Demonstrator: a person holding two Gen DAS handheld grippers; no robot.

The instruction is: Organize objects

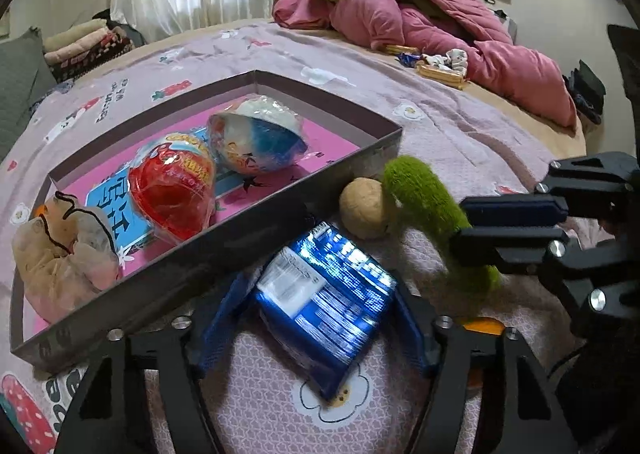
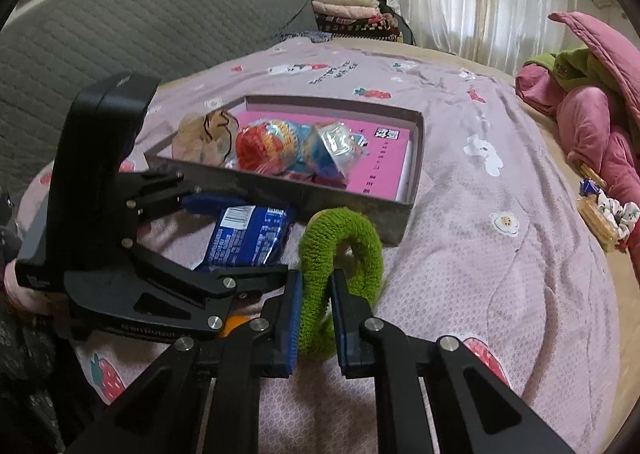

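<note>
A shallow grey box [image 1: 256,213] [image 2: 320,195] with a pink floor lies on the bed. It holds a red toy egg [image 1: 176,189] [image 2: 256,147], a blue and white toy egg [image 1: 260,141] [image 2: 336,151] and a beige plush [image 1: 60,250] [image 2: 204,137]. My left gripper [image 1: 312,318] [image 2: 236,238] is closed around a blue snack packet [image 1: 328,294] [image 2: 248,238] just in front of the box. My right gripper [image 2: 314,318] [image 1: 460,221] is shut on a green fuzzy ring [image 2: 340,262] [image 1: 432,205] with a tan ball end [image 1: 364,209], beside the box's near corner.
The bed has a lilac printed cover [image 2: 500,274]. A pink quilt pile [image 1: 420,21] [image 2: 600,125] lies at the far side, with snack packets and a scrunchie [image 1: 440,65] [image 2: 604,213] next to it. A grey padded headboard [image 2: 140,37] and folded clothes [image 1: 84,45] stand behind.
</note>
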